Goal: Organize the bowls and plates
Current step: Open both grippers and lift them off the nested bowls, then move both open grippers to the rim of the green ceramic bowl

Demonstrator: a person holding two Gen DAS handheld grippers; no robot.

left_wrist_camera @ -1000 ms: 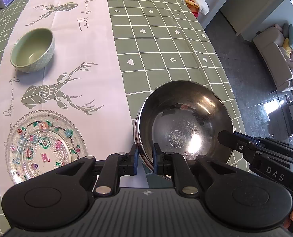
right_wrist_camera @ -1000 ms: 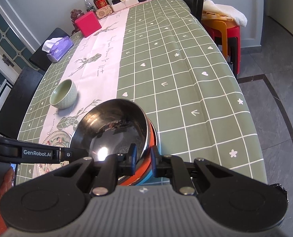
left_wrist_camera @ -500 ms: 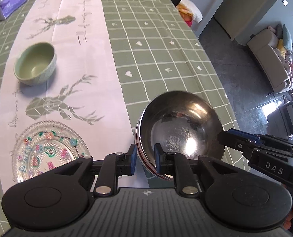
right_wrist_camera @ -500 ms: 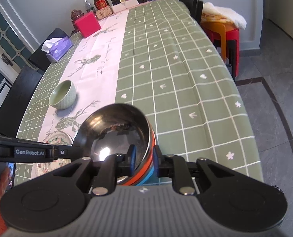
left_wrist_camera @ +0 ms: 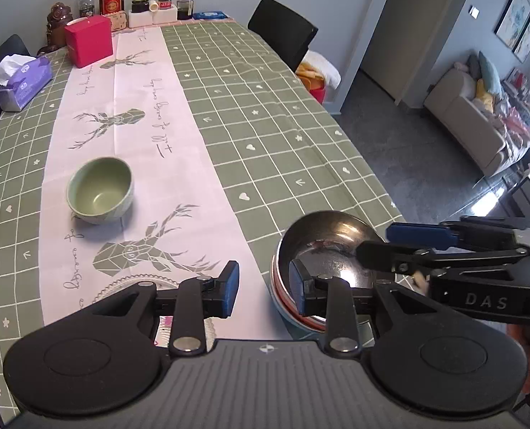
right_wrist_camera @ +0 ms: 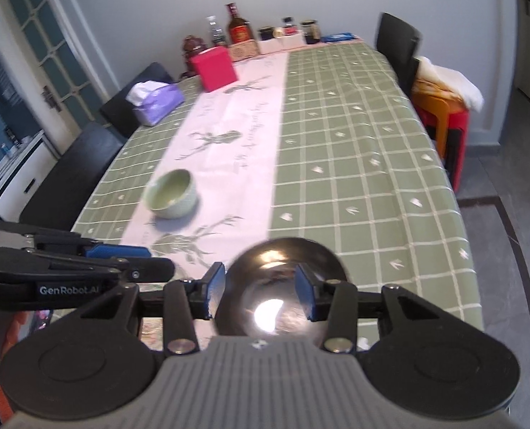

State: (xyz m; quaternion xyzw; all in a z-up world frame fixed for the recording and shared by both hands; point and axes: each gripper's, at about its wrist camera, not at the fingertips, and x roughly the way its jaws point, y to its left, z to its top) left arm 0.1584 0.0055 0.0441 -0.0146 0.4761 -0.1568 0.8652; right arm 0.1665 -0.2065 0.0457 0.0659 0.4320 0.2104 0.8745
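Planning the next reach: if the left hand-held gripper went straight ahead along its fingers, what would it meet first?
Probably bare tablecloth between the glass plate and the steel bowl. The left hand-held gripper, jaws opening and empty, points down there; depth is uncertain.

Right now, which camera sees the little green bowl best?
The left wrist view. There the green bowl is sharp and near, and you can look right down inside it; it looks empty. The right wrist view shows the same bowl on the pink runner too, but blurry and more from the side.
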